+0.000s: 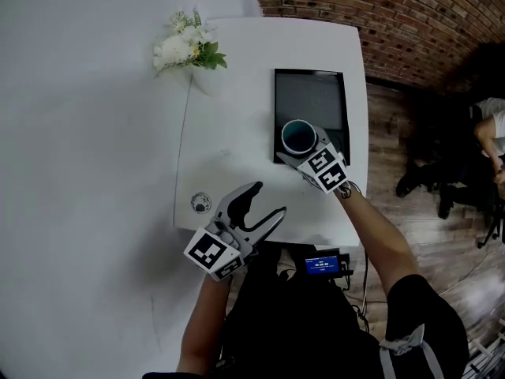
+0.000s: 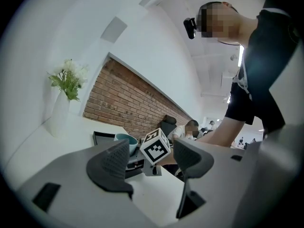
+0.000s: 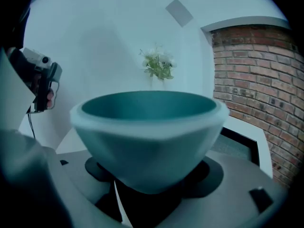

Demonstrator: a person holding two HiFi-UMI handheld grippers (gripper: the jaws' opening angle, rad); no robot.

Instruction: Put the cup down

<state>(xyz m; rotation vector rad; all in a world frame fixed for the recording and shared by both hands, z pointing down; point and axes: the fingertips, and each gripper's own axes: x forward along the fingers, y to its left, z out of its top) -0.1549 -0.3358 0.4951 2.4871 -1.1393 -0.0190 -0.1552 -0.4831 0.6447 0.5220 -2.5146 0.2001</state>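
A teal cup [image 1: 299, 136] [image 3: 148, 134] [image 2: 124, 140] is held upright in my right gripper [image 1: 304, 150] [image 3: 149, 175], whose jaws are shut on its lower body. It hangs over the near end of a black tray [image 1: 310, 101] on the white table [image 1: 237, 93]. Whether the cup's base touches the tray is hidden. My left gripper [image 1: 262, 204] [image 2: 149, 163] is open with nothing between its fingers, near the table's front edge, to the left of and nearer to me than the cup.
A white vase of flowers [image 1: 189, 51] [image 3: 159, 66] [image 2: 64, 96] stands at the table's far left corner. A small round metal piece [image 1: 200, 203] lies near the front left edge. A brick wall [image 1: 394, 14] runs behind. People sit at the right [image 1: 489, 133].
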